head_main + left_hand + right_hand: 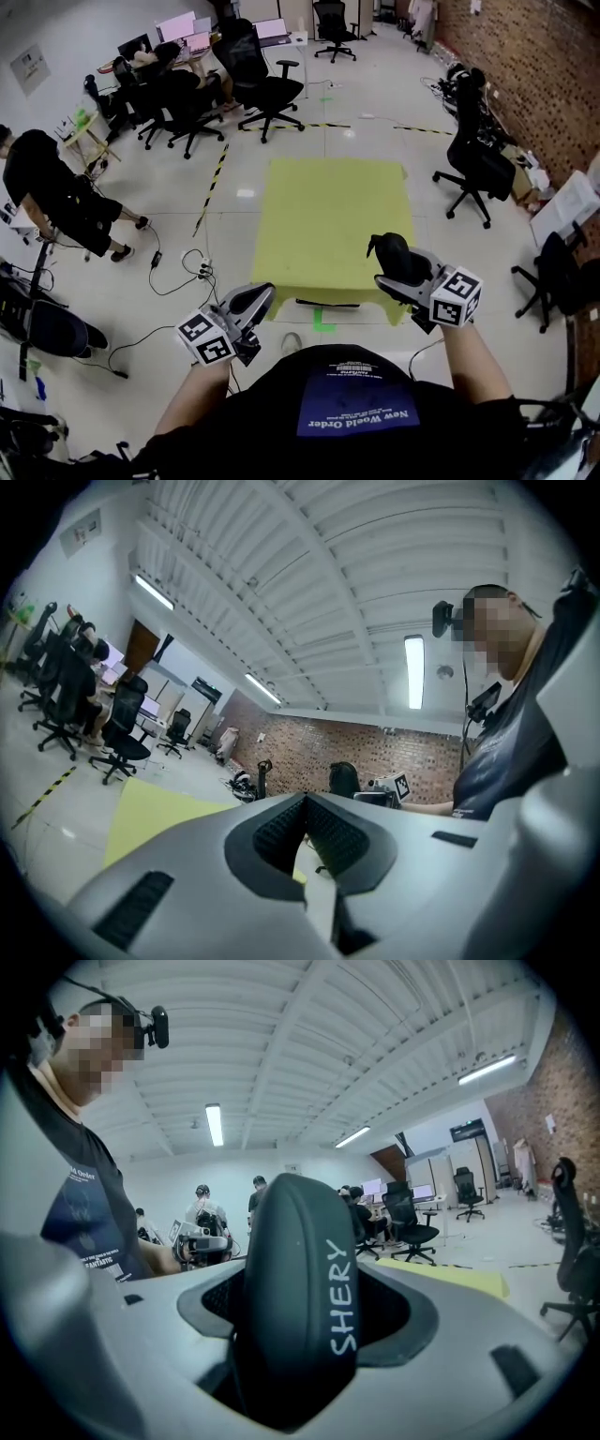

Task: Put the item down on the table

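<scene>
Showing the right tool [401, 277] clamped on a black, smooth oval item [391, 253] printed with white letters "SHERY". In the right gripper view its jaws stand wide apart, one on each flank of the item [300, 1297], which fills the gap between them and rises past their tips. In the head view, item and right tool lie over the near right corner of the square worktop covered in yellow-green cloth [323, 211]. No view shows the item resting on the cloth. The left tool [262, 295] sits just off the near left corner of the worktop, over the pale floor [131, 281]. Its ribbed pads [281, 832] are pressed together with nothing between them. Black swivel office chairs [267, 80] stand beyond the far left corner of the worktop, and another black chair [473, 169] stands to the right of the worktop, before a red brick wall [534, 66]. A person in dark clothes [52, 192] stands well to the left of the worktop.
</scene>
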A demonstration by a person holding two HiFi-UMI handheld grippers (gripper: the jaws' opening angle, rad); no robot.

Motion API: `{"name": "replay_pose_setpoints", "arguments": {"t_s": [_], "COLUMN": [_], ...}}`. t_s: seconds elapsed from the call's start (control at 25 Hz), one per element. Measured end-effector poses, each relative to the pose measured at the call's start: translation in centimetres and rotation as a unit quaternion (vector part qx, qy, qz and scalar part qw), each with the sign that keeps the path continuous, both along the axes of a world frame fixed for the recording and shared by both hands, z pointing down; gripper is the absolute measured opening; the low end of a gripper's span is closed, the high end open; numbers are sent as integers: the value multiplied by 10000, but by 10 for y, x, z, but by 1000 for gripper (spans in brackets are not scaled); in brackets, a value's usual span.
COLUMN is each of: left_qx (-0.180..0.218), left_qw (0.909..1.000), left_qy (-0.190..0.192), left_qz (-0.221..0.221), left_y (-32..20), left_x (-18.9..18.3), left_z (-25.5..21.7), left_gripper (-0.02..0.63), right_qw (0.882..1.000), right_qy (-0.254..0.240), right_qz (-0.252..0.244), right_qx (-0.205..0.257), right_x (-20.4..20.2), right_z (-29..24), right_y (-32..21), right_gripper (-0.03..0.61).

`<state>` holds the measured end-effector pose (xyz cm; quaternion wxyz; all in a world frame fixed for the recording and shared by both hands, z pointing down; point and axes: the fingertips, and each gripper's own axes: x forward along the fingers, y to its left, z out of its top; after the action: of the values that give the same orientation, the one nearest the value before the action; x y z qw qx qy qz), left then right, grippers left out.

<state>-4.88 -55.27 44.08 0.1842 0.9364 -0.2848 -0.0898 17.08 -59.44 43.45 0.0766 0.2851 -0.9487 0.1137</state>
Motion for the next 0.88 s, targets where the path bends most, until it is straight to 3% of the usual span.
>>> {"name": "replay_pose_setpoints", "arguments": {"t_s": [0.44,0.88], "left_qx": [4,111], "left_qw": [9960,9970], "left_qy": [-49,-94], "left_qz": [895,766], "left_y": [-153,-232], "left_x": [-59,-63], "left_z": [-2,-10], "left_gripper": [3,3], "right_qw": [9975,9977], "right_qy": [26,90], "right_qz": [710,669], "right_qx": [10,15], "right_x": [-67,-64], "right_z": [-12,-23], "right_y": [-123,-195], "right_gripper": [321,321]}}
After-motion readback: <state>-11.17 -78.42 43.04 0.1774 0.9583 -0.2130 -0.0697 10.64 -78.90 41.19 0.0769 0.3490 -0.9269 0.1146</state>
